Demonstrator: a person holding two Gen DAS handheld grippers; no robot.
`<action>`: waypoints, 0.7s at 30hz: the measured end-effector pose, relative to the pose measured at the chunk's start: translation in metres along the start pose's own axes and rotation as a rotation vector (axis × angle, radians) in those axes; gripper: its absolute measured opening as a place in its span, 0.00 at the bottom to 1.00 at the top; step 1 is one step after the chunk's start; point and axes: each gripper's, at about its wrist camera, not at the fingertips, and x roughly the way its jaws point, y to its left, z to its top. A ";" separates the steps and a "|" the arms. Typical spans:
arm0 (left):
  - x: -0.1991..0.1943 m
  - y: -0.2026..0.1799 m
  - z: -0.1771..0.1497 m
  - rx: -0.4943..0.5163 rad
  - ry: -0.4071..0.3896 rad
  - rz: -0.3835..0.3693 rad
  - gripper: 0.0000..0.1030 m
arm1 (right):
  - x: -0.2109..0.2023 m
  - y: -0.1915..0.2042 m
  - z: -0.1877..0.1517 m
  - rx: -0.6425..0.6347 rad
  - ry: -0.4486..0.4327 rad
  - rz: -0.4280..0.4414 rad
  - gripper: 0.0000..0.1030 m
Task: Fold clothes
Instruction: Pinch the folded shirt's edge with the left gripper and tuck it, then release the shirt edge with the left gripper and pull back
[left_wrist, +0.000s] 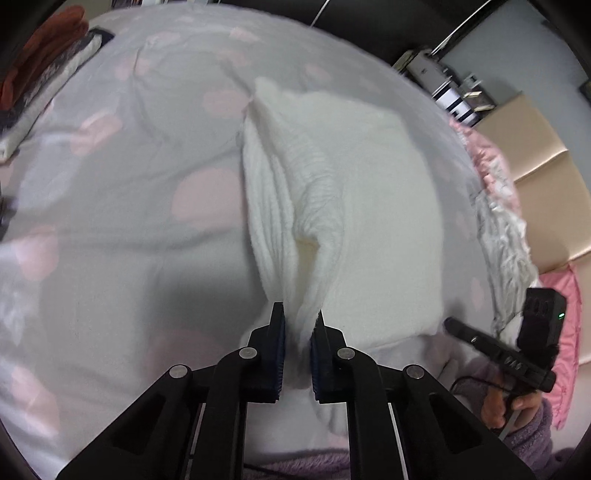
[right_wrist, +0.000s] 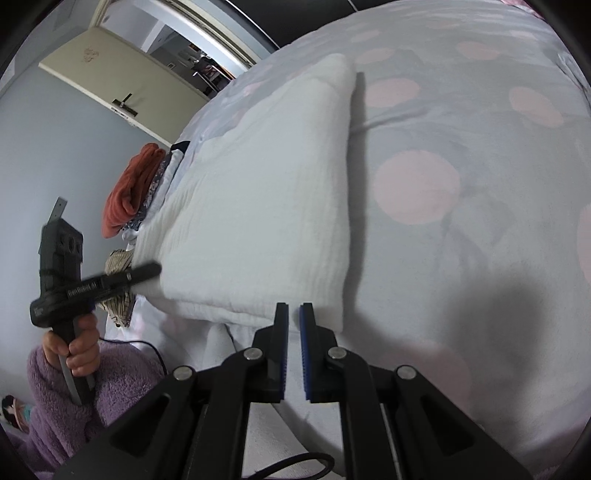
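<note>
my left gripper (left_wrist: 298, 325) tilts steeply down, pinching the white garment's (left_wrist: 351, 192) near edge; right gripper (right_wrist: 294, 314) angled down, jaws nearly together, empty

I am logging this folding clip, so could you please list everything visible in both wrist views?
White garment: one, white ribbed cloth, partly folded on the bed, one edge pinched up.
Bedspread: one, grey with pink spots, under the garment.
Clothes pile: one, rust-red piece on top of patterned and white pieces, at the bed's far edge.
Door: one, cream, open, in the background.
Left gripper: one, black with blue pads, shut on the garment's edge.
Right gripper: one, black with blue pads, shut, nothing visible between the pads.
Hands: two, in fuzzy purple sleeves, holding the grippers' handles.
</note>
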 end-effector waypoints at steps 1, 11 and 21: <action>0.007 0.001 -0.001 -0.008 0.031 0.025 0.11 | 0.000 -0.002 0.000 0.005 0.003 -0.004 0.08; 0.040 -0.011 -0.004 0.035 0.148 0.202 0.16 | -0.008 -0.013 -0.004 0.053 -0.013 -0.006 0.24; 0.041 -0.021 -0.010 0.024 0.147 0.208 0.18 | 0.010 -0.063 0.004 0.338 0.011 0.156 0.43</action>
